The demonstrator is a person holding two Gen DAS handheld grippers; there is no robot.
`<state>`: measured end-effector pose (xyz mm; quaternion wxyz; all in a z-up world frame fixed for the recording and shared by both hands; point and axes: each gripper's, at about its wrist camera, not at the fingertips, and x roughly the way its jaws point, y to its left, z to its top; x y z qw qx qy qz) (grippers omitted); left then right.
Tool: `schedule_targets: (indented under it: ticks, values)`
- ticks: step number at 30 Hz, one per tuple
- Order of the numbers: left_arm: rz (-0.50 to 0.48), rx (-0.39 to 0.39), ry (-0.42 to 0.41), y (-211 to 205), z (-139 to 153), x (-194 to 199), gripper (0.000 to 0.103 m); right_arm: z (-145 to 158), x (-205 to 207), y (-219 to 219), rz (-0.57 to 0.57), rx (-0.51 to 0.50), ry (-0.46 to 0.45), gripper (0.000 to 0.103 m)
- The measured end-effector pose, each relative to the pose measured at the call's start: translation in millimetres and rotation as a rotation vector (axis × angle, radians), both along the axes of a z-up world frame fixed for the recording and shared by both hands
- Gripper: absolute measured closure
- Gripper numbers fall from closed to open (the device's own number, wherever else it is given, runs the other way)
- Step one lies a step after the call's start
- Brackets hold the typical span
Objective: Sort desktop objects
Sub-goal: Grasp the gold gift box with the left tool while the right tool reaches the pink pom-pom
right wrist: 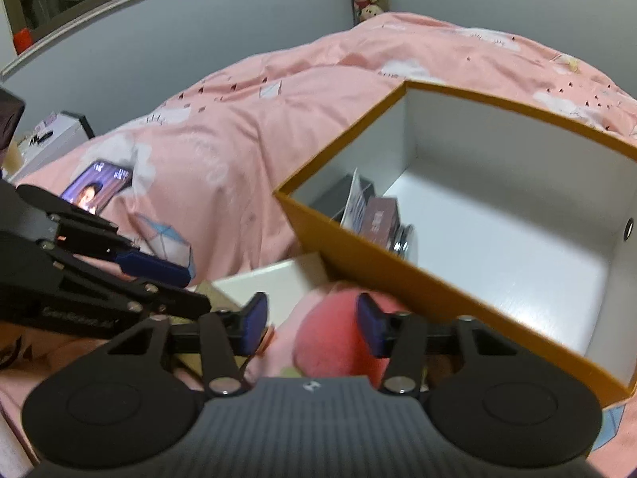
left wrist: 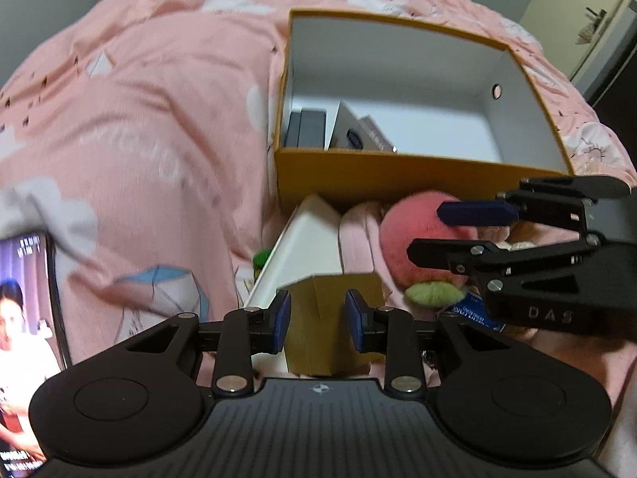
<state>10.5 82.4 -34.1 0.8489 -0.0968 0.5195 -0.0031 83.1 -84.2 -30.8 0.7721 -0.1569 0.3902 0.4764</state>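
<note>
My left gripper (left wrist: 318,318) points down at a small tan cardboard box (left wrist: 318,342) that stands between and just beyond its blue pads (left wrist: 283,318); the jaws are open and do not press on it. A white box (left wrist: 306,239) leans behind it. To the right lies a pink plush peach (left wrist: 398,231) with a green leaf (left wrist: 432,292). My right gripper (right wrist: 311,318) straddles the plush peach (right wrist: 330,342); its left pad (right wrist: 256,314) stands clear of the plush. The open orange box (left wrist: 398,175) holds a few small dark boxes (left wrist: 310,127) in its near left corner.
Everything rests on a rumpled pink bedspread (left wrist: 159,119). A lit phone (left wrist: 24,318) lies at the left. A blue printed card (left wrist: 473,312) lies under the right gripper (left wrist: 426,229). The orange box (right wrist: 398,275) rises just beyond the peach. The left gripper (right wrist: 197,288) reaches in from the left.
</note>
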Motion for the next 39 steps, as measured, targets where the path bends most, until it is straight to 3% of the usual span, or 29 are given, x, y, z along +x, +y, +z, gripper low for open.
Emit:
schedule_targets:
  ticks: [2, 9, 14, 16, 24, 33, 39]
  values:
    - [0.007, -0.015, 0.013, 1, -2, -1, 0.068, -5, -4, 2, 0.021, -0.021, 0.011, 0.066]
    - [0.009, -0.011, 0.019, 0, -2, -3, 0.068, -6, -17, 6, 0.067, -0.031, 0.009, 0.065]
    - [0.024, -0.007, 0.033, 1, 0, -4, 0.068, -4, -27, 13, 0.133, -0.042, -0.028, 0.054]
    - [0.03, -0.015, 0.039, 3, 1, -5, 0.068, -5, -29, 18, 0.16, -0.053, -0.03, 0.043]
    - [0.019, 0.003, 0.051, 3, 4, -7, 0.068, -12, -51, 37, 0.303, -0.126, -0.128, 0.04]
    - [0.046, 0.005, 0.018, 7, 7, -9, 0.068, -21, -57, 51, 0.397, -0.138, -0.111, 0.032]
    - [0.036, 0.04, -0.016, 2, 8, -9, 0.067, -31, -64, 58, 0.384, -0.178, -0.145, 0.033]
